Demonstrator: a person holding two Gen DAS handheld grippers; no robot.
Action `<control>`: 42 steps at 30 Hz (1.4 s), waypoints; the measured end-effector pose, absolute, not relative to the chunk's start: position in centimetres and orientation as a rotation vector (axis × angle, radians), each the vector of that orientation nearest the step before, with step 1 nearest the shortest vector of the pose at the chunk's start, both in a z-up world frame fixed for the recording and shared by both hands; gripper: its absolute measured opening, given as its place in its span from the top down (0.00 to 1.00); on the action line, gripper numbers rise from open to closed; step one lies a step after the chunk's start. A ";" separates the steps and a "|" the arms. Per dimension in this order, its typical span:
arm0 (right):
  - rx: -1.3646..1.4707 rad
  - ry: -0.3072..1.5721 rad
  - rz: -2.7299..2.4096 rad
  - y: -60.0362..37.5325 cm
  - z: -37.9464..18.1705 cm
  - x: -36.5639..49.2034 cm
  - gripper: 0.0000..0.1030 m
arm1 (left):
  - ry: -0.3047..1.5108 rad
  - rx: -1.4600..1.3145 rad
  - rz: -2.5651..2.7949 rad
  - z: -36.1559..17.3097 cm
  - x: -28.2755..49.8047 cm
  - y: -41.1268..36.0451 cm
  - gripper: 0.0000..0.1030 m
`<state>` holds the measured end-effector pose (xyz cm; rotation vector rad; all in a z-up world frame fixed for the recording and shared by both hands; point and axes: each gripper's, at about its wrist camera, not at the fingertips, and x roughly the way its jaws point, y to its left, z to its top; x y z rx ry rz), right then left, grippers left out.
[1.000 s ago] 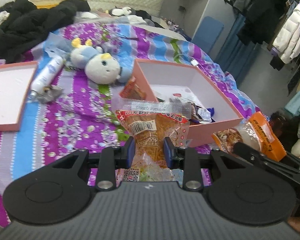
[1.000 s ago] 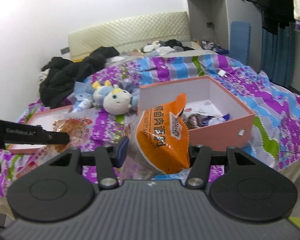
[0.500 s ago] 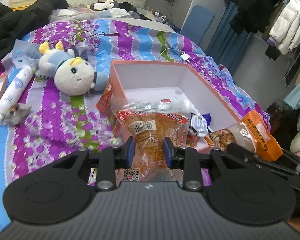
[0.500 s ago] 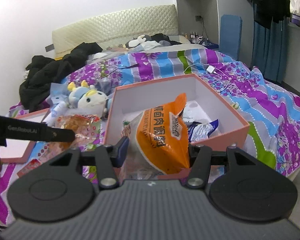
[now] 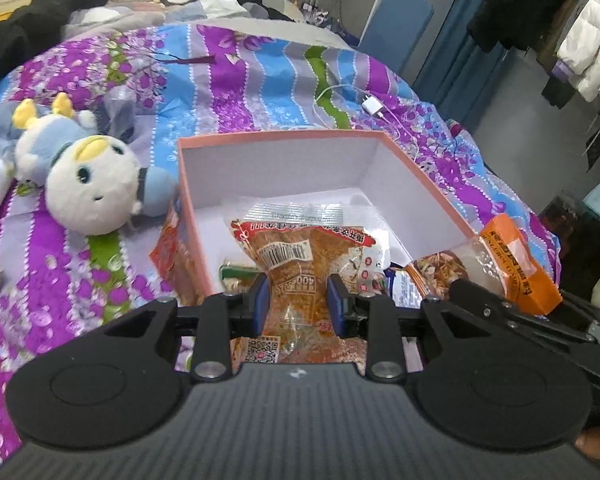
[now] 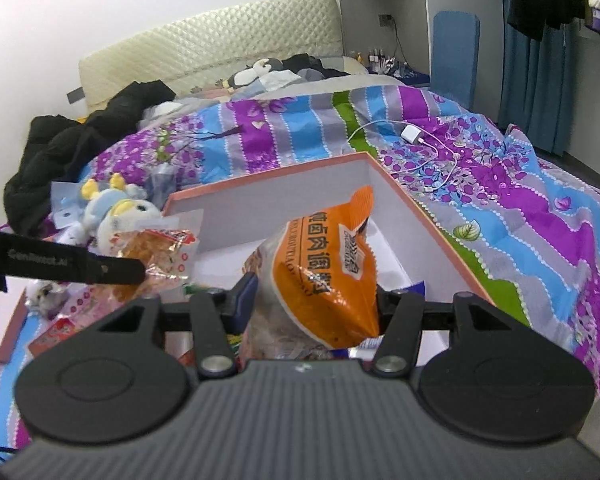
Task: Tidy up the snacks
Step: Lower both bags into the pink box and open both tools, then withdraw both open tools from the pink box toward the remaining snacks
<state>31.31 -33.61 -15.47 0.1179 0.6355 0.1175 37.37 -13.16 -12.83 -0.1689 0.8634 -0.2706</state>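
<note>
Broadly, a bed with a purple, blue and green striped quilt (image 5: pixel 260 80) fills both views. On it sits an open pink box (image 5: pixel 412 168), white inside, a few small packets on its floor. A plush toy (image 5: pixel 88 188) lies just left of the box. Left gripper (image 5: pixel 299 307) is clamped on a clear packet of brown snack (image 5: pixel 300 256), held over the box's near edge. Right gripper (image 6: pixel 312 300) pinches an orange snack bag (image 6: pixel 328 264), upright above the box interior. White charger (image 6: pixel 411 134) beyond.
</note>
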 end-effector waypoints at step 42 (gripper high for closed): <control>0.140 0.530 0.128 -28.5 -9.7 18.7 0.24 | 0.664 -0.157 -0.296 -4.1 19.9 -6.1 0.42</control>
